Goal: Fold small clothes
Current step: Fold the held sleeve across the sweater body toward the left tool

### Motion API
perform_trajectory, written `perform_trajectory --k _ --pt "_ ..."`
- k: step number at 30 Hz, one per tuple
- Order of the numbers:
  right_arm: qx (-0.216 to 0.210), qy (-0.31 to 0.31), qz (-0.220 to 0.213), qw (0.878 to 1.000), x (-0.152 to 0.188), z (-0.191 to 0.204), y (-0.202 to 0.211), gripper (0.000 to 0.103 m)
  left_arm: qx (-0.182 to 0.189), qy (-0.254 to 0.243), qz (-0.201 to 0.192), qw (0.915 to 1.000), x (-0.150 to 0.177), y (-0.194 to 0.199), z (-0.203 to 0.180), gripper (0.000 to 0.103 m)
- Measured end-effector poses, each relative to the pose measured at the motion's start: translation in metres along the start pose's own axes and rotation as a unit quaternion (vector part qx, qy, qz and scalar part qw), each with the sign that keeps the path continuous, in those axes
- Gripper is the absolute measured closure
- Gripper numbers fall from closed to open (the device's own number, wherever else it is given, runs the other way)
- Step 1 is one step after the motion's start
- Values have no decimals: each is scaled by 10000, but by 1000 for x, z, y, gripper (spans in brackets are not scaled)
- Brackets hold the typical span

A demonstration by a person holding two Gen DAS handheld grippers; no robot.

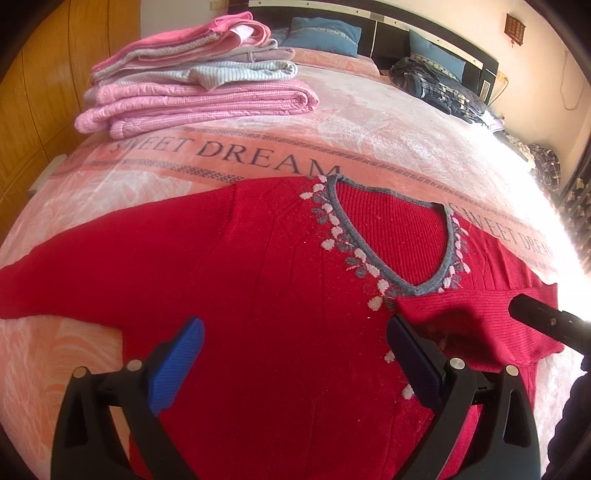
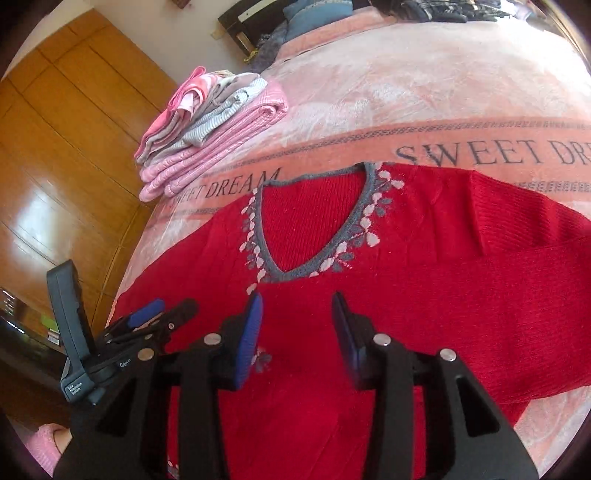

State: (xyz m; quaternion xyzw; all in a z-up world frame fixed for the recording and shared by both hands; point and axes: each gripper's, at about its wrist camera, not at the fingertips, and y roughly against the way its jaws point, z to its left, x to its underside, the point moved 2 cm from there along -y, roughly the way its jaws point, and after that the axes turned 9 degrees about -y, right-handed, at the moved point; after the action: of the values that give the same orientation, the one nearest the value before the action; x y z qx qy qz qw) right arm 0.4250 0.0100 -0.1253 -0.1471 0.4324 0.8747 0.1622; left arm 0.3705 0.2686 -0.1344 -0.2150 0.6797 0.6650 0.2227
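Nearest the left wrist camera, the left gripper [image 1: 295, 347] hangs over the chest of the red sweater [image 1: 229, 258] with its blue-padded fingers [image 1: 177, 365] spread wide and nothing between them. The right gripper [image 2: 297, 332] sits just above the same garment below the point of the V-neck, its jaws parted and empty too. The sweater lies flat, front up, across the pink "SWEET DREAM" blanket [image 1: 369, 122] on the bed, its grey neckline [image 2: 314, 266] trimmed with white and grey leaf shapes. Its right sleeve [image 2: 498, 295] is folded in across the body, the cuff lying near the left gripper's right finger. Farther back, toward the left edge of the bed, stands a stack of folded clothes [image 1: 195, 88] in pink, grey and stripes. Beyond it are blue pillows [image 1: 325, 35] against the dark headboard, and a heap of dark plaid clothes [image 1: 439, 86].
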Motion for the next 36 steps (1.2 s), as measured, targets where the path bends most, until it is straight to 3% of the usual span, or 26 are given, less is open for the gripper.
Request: perform_trajectory --k 3,11,14,20,22,23,24,25,30,36 --pt "204 -160 -212 9994 -6 -18 18 63 299 13 80 9995 0 -4 -16 4" --pt "627 -520 -317 9962 1 -77 44 63 969 208 848 9915 12 -36 -57 4" --pt "666 -574 -375 9954 5 -89 53 63 926 154 812 9923 13 -39 -71 5" --pt "805 -540 -485 9941 8 -103 67 61 969 -55 791 9921 9 -40 -91 33" --pt "799 -611 -522 9936 9 -108 70 61 722 -118 734 9946 10 -39 -91 55" --pt "804 -641 -535 9933 9 -111 72 61 618 -75 688 9957 10 -38 -88 75" --pt "823 -668 -546 9929 9 -112 73 61 637 36 625 9960 9 -37 -83 92" --pt "831 -697 -563 9925 9 -114 74 61 800 163 554 9951 8 -35 -77 98" --pt "816 -867 -661 9907 6 -120 78 61 1212 457 -29 9916 -5 -10 -58 100" --pt "786 -914 -712 9902 3 -119 79 61 937 630 -686 9912 -28 24 -21 100"
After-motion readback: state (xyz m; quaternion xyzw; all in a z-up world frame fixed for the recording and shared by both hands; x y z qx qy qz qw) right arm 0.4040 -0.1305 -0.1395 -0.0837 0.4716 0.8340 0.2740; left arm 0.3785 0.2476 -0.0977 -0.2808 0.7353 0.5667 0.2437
